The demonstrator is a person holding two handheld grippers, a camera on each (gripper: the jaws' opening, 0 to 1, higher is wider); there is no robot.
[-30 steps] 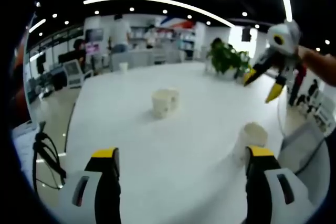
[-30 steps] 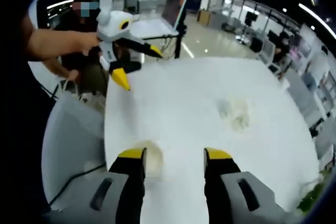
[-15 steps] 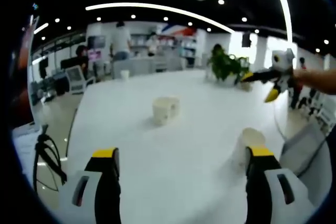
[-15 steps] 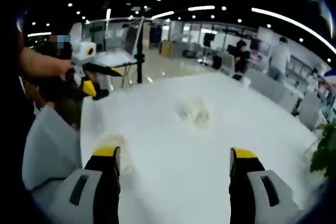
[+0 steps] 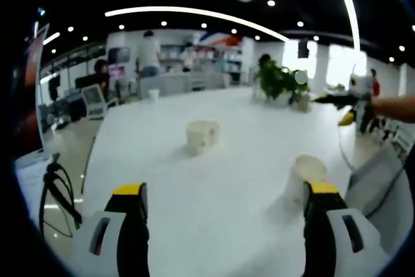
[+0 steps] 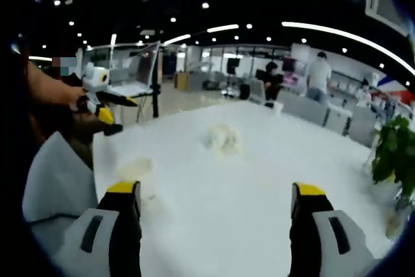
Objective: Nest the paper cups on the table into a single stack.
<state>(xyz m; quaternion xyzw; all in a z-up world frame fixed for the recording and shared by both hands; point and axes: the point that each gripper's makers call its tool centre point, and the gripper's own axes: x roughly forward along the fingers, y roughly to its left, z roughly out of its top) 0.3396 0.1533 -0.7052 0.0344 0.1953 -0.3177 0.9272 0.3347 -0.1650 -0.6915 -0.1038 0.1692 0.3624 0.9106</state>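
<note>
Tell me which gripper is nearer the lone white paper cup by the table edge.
Left. The left gripper has the lone white paper cup right at one jaw tip; the right gripper is held up farther off, apart from it.

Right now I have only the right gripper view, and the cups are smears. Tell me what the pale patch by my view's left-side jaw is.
Observer: An upright cup, mouth up. In the left gripper view it stands right beside the left gripper's right-side jaw.
Operator: Now the smear farther out.
Observer: Cups standing close together; two, I think, one partly behind the other.
Operator: Check the left gripper's jaws.
Observer: Wide open, nothing between them.
</note>
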